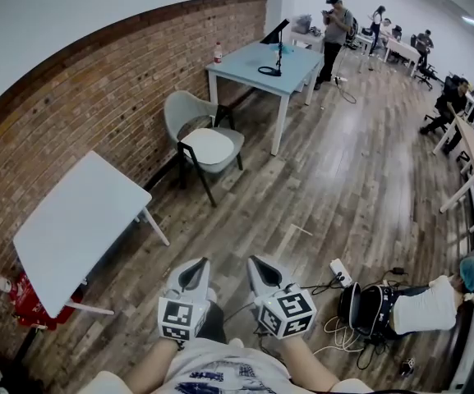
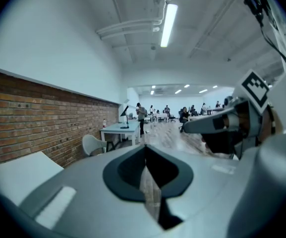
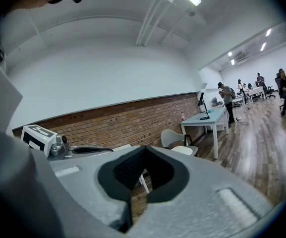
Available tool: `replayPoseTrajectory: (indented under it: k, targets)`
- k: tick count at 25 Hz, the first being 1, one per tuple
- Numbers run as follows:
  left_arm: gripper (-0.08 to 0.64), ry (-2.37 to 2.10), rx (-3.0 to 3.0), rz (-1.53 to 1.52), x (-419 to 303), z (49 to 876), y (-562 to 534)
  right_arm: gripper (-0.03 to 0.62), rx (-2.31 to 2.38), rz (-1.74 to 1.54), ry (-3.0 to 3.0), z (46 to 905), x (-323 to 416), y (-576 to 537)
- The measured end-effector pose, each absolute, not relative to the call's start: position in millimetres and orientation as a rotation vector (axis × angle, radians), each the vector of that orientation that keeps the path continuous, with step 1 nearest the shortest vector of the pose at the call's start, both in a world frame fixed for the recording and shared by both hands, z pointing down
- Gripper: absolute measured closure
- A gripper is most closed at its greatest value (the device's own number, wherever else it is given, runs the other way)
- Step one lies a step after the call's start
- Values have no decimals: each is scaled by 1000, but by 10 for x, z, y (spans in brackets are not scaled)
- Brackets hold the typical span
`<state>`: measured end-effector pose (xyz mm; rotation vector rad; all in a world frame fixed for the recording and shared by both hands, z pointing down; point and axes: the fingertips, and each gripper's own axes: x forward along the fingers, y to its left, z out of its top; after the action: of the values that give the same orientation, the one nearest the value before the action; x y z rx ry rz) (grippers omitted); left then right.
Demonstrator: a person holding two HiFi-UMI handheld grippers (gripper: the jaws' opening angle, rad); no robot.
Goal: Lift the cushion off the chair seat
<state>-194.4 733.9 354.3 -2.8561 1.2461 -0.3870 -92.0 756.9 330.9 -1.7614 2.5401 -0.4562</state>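
Observation:
A pale grey shell chair (image 1: 189,117) stands by the brick wall, well ahead of me, with a white cushion (image 1: 209,146) lying flat on its seat. Both grippers are low in the head view, close to my body and far short of the chair. My left gripper (image 1: 196,264) and right gripper (image 1: 258,263) sit side by side, both shut with nothing between the jaws. In the right gripper view the chair (image 3: 172,136) and the cushion (image 3: 184,150) show beyond the closed jaws (image 3: 143,149). The left gripper view shows the chair (image 2: 93,144) small at the left, past its closed jaws (image 2: 145,148).
A white table (image 1: 76,224) stands against the wall at the left, a red object (image 1: 29,302) beneath it. A light blue table (image 1: 257,66) with a lamp and bottle stands behind the chair. A power strip (image 1: 341,272), cables and gear lie on the floor at the right. People stand far back.

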Motion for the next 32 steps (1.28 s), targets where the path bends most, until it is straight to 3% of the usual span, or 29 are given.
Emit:
replayPoseTrajectory:
  k: [32]
  targets:
    - [568, 1341, -2879, -306, -2211, 3410, 3454, 594, -1805, -513, 2555, 3317, -1066, 3778]
